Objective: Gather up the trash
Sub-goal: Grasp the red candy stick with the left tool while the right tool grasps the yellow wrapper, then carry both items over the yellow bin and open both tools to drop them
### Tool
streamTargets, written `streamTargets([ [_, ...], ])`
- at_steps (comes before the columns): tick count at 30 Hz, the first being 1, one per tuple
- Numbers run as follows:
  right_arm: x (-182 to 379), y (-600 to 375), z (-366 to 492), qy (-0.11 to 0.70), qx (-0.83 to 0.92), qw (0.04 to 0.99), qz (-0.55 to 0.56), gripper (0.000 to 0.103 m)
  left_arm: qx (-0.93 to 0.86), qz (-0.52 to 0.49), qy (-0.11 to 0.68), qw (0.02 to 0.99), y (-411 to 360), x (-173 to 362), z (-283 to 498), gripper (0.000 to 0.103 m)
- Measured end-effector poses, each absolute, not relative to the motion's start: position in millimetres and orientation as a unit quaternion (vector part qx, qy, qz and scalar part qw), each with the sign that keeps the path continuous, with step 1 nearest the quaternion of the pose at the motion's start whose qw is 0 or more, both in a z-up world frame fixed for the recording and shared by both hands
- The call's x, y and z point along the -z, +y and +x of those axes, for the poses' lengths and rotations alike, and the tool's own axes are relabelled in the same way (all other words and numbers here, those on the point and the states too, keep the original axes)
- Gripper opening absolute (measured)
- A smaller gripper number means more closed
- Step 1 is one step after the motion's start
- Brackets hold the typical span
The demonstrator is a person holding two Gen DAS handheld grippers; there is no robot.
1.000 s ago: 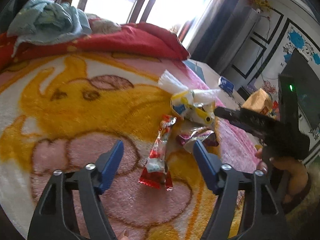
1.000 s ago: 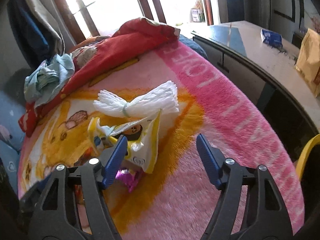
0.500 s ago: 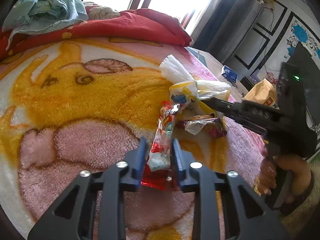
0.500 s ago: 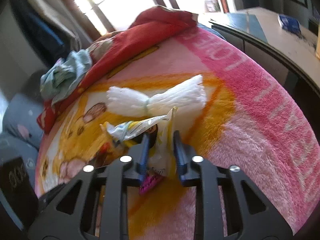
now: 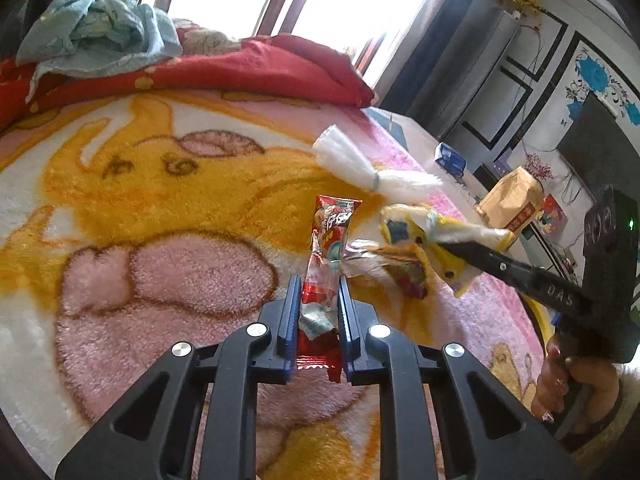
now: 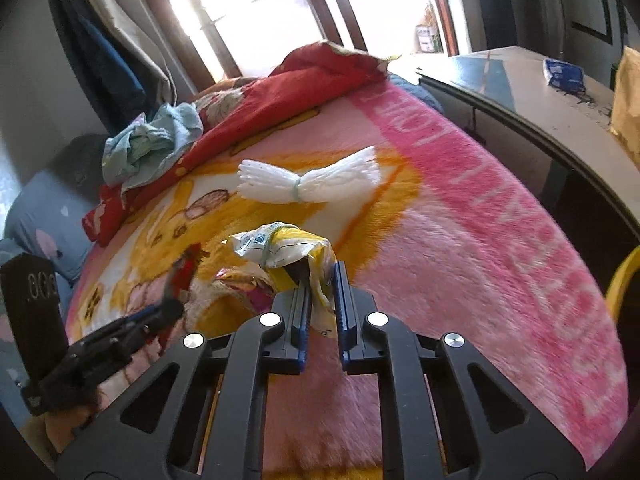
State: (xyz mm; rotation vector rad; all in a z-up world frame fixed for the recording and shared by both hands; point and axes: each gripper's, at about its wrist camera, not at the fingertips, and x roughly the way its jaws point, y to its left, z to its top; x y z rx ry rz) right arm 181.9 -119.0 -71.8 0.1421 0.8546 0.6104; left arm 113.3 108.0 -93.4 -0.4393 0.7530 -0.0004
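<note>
A red snack wrapper [image 5: 332, 232] stands up from my left gripper [image 5: 319, 284], whose jaws are closing with their pads pressed on its lower end. My right gripper [image 6: 322, 270] is shut on a yellow and white snack packet [image 6: 280, 246], which hangs above the cartoon blanket [image 5: 160, 200]. In the left wrist view the right gripper [image 5: 438, 245] holds that packet [image 5: 424, 224] to the right. A crumpled silver and purple wrapper [image 5: 384, 264] lies on the blanket between the two grippers. Farther back lies a white foam net bundle [image 5: 360, 168].
A red quilt [image 5: 240, 68] and a light blue cloth [image 5: 100, 36] are heaped at the far end of the bed. A desk [image 6: 540, 92] along the right side carries a blue pack [image 6: 564, 74] and a brown paper bag [image 5: 512, 204]. A hand [image 5: 576, 376] grips the right handle.
Both grippers went from wide open to closed on wrappers. The red wrapper now stands up off the blanket. The yellow packet has been lifted and carried away from the silver wrapper.
</note>
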Motion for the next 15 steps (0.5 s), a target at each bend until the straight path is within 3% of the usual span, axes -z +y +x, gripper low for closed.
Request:
streamTargets([
  [15,39.3,-181.8,157.0,0.358,-0.265,0.892,0.083,0.006,0.069,-0.183,0.322,0.926,59.0,41.9,114.9,0.016],
])
